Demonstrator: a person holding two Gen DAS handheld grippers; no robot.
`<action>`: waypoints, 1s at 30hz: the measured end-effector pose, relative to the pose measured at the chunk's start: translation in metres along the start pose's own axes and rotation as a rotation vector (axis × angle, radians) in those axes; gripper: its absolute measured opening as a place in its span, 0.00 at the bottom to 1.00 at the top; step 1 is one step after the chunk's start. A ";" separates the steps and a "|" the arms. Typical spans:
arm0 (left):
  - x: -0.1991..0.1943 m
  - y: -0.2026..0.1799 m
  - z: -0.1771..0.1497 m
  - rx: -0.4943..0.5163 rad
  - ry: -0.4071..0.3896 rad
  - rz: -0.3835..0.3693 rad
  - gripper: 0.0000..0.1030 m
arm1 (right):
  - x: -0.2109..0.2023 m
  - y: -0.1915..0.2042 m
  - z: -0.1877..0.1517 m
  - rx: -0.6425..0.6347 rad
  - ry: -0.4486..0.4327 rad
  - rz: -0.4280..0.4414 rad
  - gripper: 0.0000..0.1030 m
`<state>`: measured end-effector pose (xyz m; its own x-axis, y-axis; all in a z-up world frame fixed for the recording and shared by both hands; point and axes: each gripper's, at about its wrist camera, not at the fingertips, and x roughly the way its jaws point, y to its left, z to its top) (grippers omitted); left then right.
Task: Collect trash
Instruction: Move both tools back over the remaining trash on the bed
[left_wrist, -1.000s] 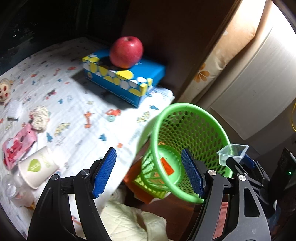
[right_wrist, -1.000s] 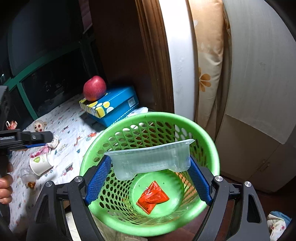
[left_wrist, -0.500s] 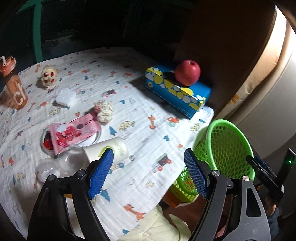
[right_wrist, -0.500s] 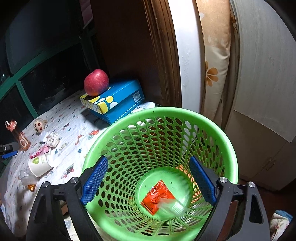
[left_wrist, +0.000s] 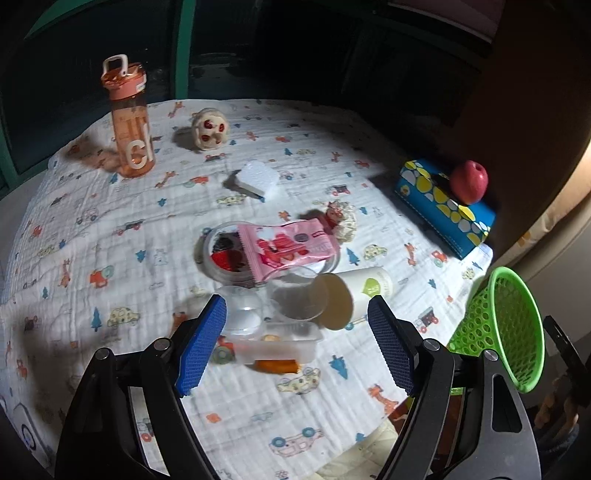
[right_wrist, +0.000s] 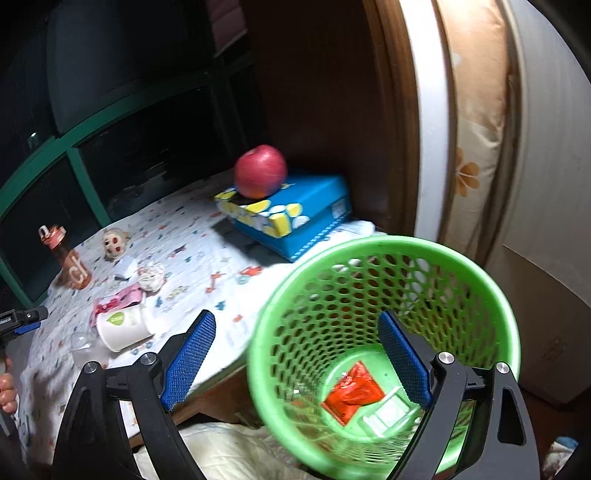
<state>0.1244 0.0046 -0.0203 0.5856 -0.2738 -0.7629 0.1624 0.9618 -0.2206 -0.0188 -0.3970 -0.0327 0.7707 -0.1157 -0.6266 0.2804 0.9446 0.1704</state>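
The left gripper (left_wrist: 297, 347) stands apart and empty over a blurred clear tray (left_wrist: 277, 345) on the bench (left_wrist: 110, 229); an orange scrap beneath the tray is hard to identify. The right gripper (right_wrist: 295, 363), jaws wide, hangs above the green basket (right_wrist: 384, 247), where a red wrapper (right_wrist: 351, 393) and a smeared clear container (right_wrist: 388, 410) lie.

The scene is lit harshly from above; dark surroundings are left unlit; edges are bent by fisheye distortion; slight motion blur is seen.
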 end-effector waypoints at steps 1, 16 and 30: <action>-0.001 0.008 -0.001 -0.008 -0.002 0.013 0.76 | 0.002 0.008 0.001 -0.017 0.004 0.011 0.84; 0.031 0.051 -0.035 -0.042 0.094 0.038 0.76 | 0.023 0.084 -0.007 -0.130 0.060 0.133 0.84; 0.076 0.056 -0.005 0.045 0.171 0.021 0.76 | 0.044 0.113 -0.013 -0.173 0.115 0.178 0.84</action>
<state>0.1743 0.0379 -0.0943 0.4466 -0.2471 -0.8599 0.1891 0.9655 -0.1792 0.0397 -0.2912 -0.0506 0.7263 0.0828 -0.6824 0.0373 0.9865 0.1594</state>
